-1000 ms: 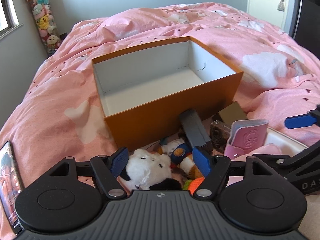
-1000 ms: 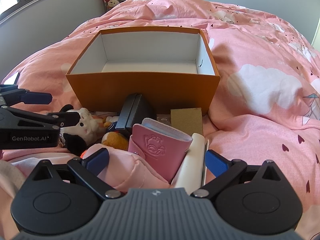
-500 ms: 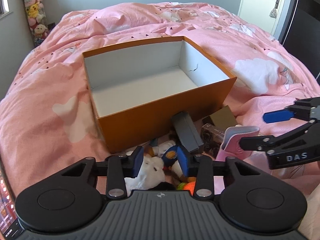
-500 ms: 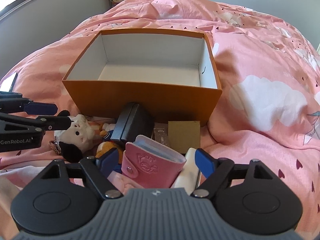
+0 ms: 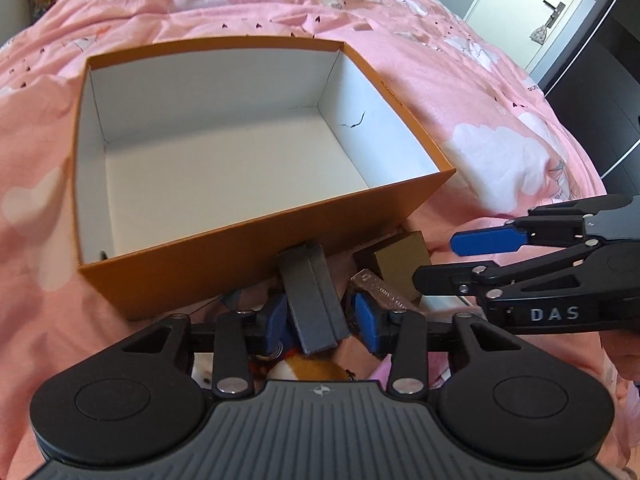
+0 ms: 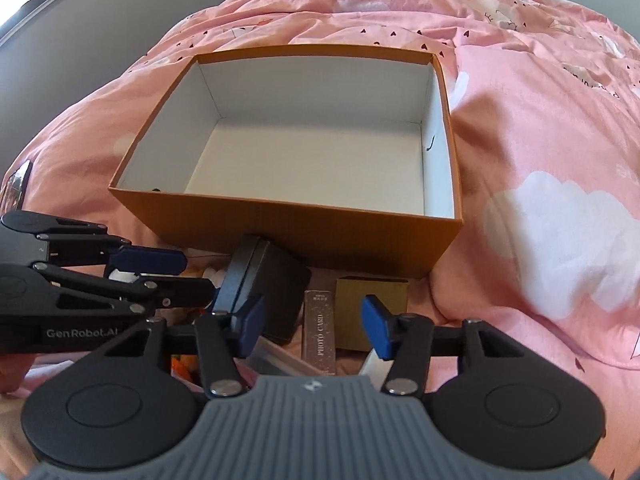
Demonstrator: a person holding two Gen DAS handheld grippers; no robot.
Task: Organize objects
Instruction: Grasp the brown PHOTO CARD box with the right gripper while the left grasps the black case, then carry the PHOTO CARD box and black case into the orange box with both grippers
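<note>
The left gripper (image 5: 322, 322) has narrowed its blue pads since a second ago, when they stood wide around the white plush toy; now they flank the dark case (image 5: 310, 298), one pad just beside each long side, though whether they press it cannot be told. The right gripper (image 6: 314, 326) has its pads spread apart with nothing between them, above the photo card pack (image 6: 320, 334); the pink card holder that filled its view earlier is gone from between them. Both views have moved in closer to the orange box (image 5: 256, 256).

The dark case is a long slab with a seam down its middle. Its long axis runs near to far: the near end lies between the left pads and the far end leans against the near wall of the orange box. From the right wrist it tilts slightly leftward as it goes far.

Just right of the case lie the photo card pack and, beyond it, a small gold box (image 6: 372, 300) touching the orange box's near wall. An orange plush (image 5: 308, 368) shows under the left pads. All rest on the pink duvet (image 6: 540, 128).
</note>
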